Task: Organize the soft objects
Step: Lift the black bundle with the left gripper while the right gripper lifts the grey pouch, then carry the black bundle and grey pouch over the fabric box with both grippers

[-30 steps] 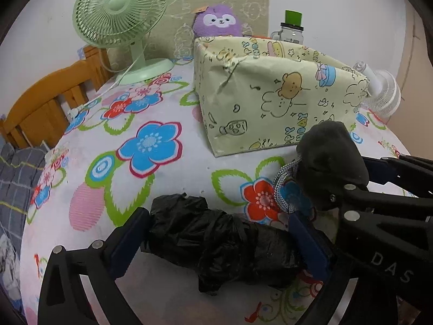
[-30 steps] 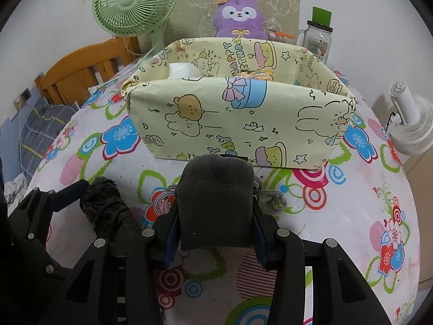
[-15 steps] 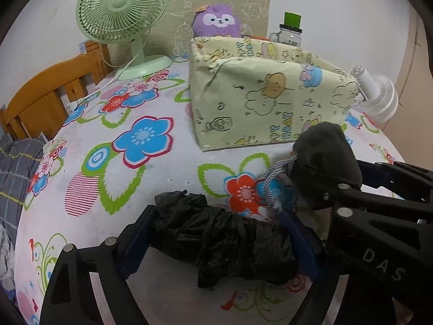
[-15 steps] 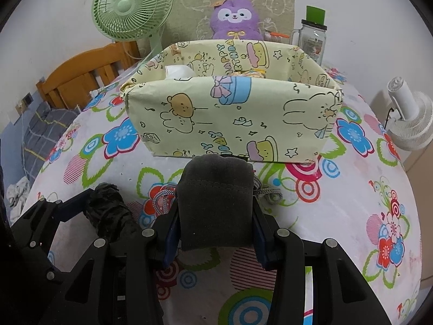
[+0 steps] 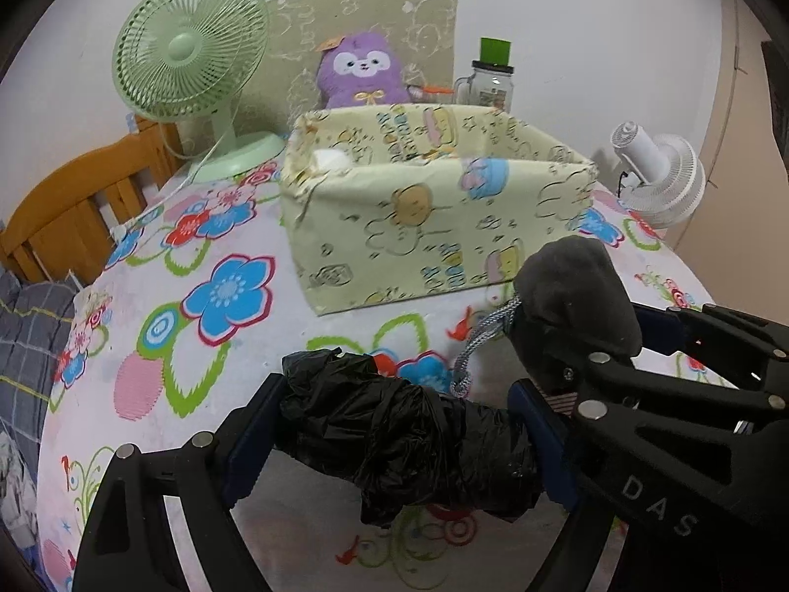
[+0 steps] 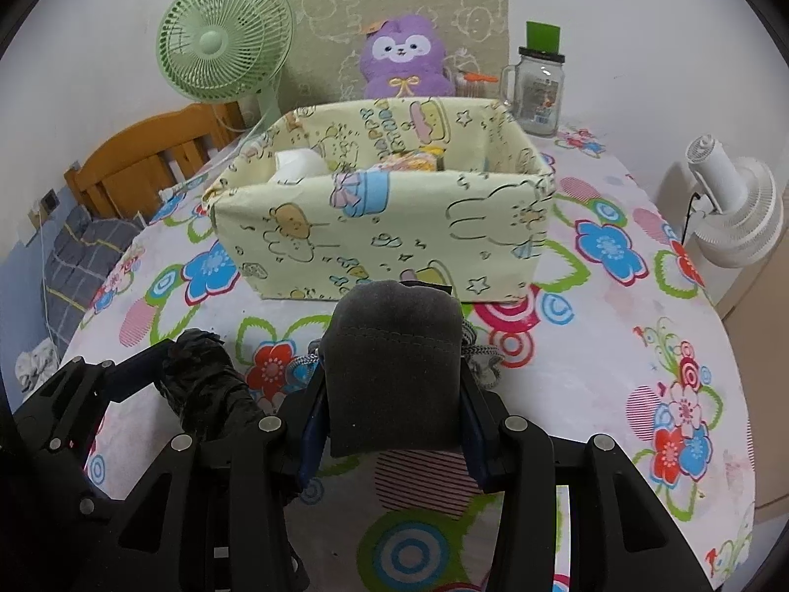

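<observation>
Black crinkled plastic bundle (image 5: 409,444), held lengthwise across the left gripper's (image 5: 394,449) wide jaws, could slip out before the yellow cartoon-print fabric box (image 5: 434,207), unlike the grey drawstring pouch (image 6: 394,370) clamped tight by the right gripper (image 6: 392,426).

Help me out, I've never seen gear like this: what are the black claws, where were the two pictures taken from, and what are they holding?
No robot: a person holds a two-finger gripper in each hand, each with a fisheye camera looking along its fingers. In the left view, the left gripper clamps a black plastic-bag bundle. In the right view, the right gripper clamps a dark grey drawstring pouch. Ahead, on a flowered tablecloth, stands a yellow cartoon-print fabric box with items already inside. Behind it are a green fan, a purple plush and a glass jar.
</observation>
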